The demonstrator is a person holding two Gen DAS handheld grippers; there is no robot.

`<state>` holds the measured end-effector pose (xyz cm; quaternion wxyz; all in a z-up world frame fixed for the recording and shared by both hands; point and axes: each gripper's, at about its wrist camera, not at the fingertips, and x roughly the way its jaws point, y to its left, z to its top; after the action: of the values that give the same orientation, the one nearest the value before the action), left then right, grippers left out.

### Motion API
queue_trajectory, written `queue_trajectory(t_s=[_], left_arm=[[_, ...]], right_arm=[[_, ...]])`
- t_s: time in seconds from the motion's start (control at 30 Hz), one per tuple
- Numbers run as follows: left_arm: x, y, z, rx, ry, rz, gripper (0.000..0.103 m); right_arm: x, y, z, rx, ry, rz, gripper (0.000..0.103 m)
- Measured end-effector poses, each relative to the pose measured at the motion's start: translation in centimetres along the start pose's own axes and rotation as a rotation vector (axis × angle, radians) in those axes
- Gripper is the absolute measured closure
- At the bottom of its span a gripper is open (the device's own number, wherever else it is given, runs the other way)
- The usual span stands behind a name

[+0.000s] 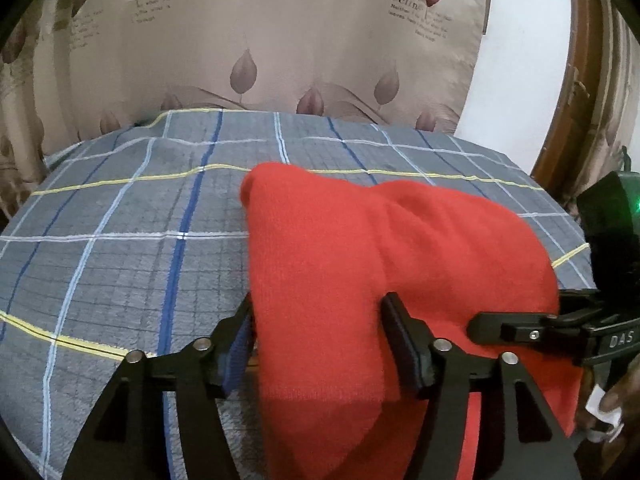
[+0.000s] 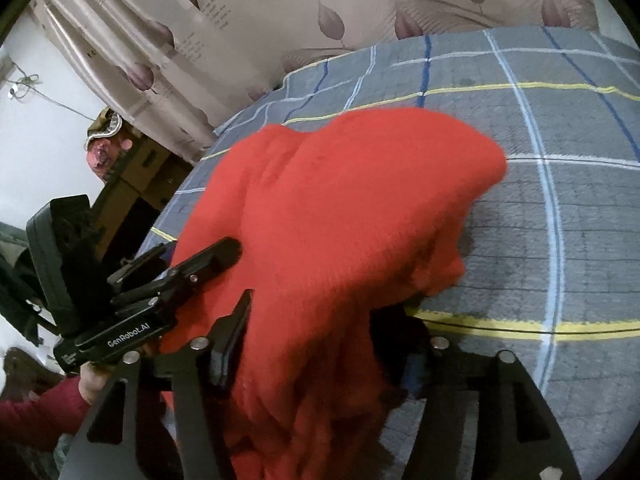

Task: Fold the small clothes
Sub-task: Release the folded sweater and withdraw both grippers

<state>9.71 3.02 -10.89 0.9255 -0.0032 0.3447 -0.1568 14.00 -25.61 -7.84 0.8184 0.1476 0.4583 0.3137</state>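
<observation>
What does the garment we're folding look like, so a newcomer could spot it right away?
Start at the bed with the grey plaid blanket in front of the leaf-print curtain. On it lies one bunched orange-red knit garment, its near edge between both grippers' jaws. It is the only plain, bright thing there.

The red garment (image 1: 360, 264) is the one obstacle on the checked blanket (image 1: 120, 240), bulging up in a soft mound and draped between the jaws of the left gripper (image 1: 320, 344), so nothing passes straight ahead there. Left of the mound the blanket lies bare and flat out to its far edge, with free room for a pass. The right gripper (image 1: 520, 330) crowds the near right side, just beside the cloth. Beyond the far edge the leaf-print curtain (image 1: 280, 40) closes off the back.
</observation>
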Motion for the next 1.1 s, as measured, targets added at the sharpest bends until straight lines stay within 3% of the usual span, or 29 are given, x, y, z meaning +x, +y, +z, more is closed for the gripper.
queue_trajectory(t_s=[0.13,0.37,0.67,0.8,1.1], left_arm=[[-0.5,0.0,-0.1,0.003,-0.029,0.022,0.032],[-2.5,-1.7,-0.4,0.100,-0.127,0.148,0.025],[-6.8,-3.7,0.0,0.160,-0.305,0.235,0.009],[-9.2,-3.6,1.0,0.113,-0.370,0.236,0.000],[-11.7,-2.4,2.5,0.023,-0.392,0.131,0.000]], right_arm=[[-1.1,-0.2,-0.3,-0.009,-0.030,-0.047,0.036],[-4.4,3.1,-1.1,-0.103,-0.152,-0.144,0.036],[-8.1,4.6,-3.1,-0.069,-0.253,-0.126,0.030],[-8.9,5.2,-3.6,-0.072,-0.270,-0.124,0.030],[-9.6,6.8,-4.3,-0.107,-0.288,-0.121,0.027]])
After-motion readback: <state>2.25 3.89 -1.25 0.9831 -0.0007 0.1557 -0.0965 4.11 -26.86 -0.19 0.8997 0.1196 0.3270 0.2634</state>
